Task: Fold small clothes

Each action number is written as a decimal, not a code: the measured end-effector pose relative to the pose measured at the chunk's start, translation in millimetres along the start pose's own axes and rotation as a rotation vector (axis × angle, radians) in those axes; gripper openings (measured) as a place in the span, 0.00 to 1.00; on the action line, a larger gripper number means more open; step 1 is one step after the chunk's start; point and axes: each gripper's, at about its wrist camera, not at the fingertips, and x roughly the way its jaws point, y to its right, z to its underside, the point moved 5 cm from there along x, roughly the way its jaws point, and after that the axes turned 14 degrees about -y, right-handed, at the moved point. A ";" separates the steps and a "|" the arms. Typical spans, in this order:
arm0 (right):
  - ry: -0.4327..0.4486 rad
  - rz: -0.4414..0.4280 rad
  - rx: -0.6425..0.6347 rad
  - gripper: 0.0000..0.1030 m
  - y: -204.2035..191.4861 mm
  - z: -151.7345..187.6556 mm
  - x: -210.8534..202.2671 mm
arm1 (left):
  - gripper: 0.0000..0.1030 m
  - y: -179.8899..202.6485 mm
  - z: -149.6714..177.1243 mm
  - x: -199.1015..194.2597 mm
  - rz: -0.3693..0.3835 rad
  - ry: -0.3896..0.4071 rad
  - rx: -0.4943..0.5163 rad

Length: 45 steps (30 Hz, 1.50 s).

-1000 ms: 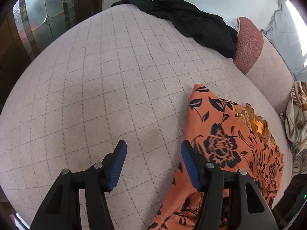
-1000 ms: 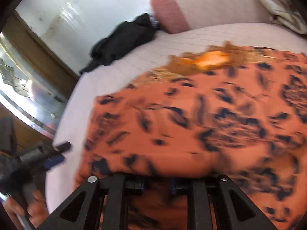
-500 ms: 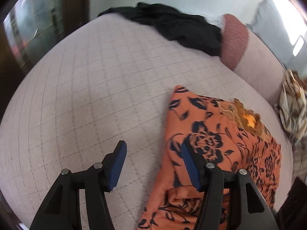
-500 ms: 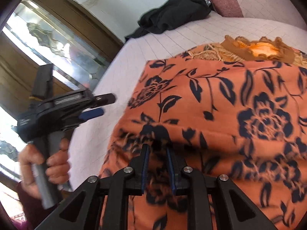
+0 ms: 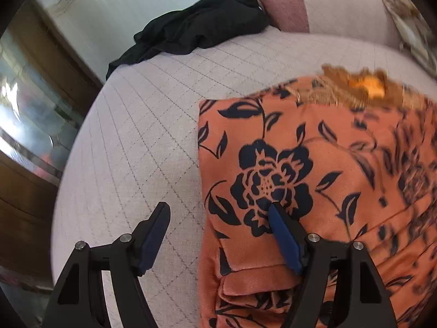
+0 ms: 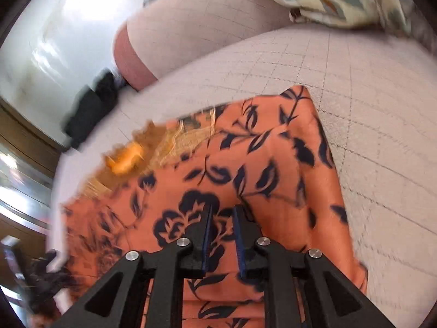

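An orange garment with dark blue flowers (image 5: 314, 169) lies folded on the quilted bed (image 5: 142, 136), its gold-trimmed neck at the far side. My left gripper (image 5: 218, 213) straddles the garment's left edge. Its jaws are opening: one finger is over the bare bed, the other over a printed flower, and nothing is pinched. In the right wrist view the same garment (image 6: 267, 164) fills the middle. My right gripper (image 6: 222, 209) is low over it, its jaws closing to a narrow slit, and a ridge of cloth runs up to the tips.
A black garment (image 5: 196, 30) is heaped at the bed's far corner beside a pink bolster (image 5: 278, 0). Patterned cream cloth (image 6: 336, 0) lies at the far right. A wooden, glass-panelled door (image 5: 24, 125) stands left of the bed. Bare quilt (image 6: 377, 104) lies right of the garment.
My left gripper slid right over the garment's edge and rolled, its jaws wider. My right gripper swung across the garment; the fabric's right side now shows a long fold.
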 end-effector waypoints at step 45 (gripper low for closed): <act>-0.265 0.184 -0.270 0.60 27.9 295.1 -93.8 | 0.83 15.0 295.1 -54.5 0.083 -0.058 -0.003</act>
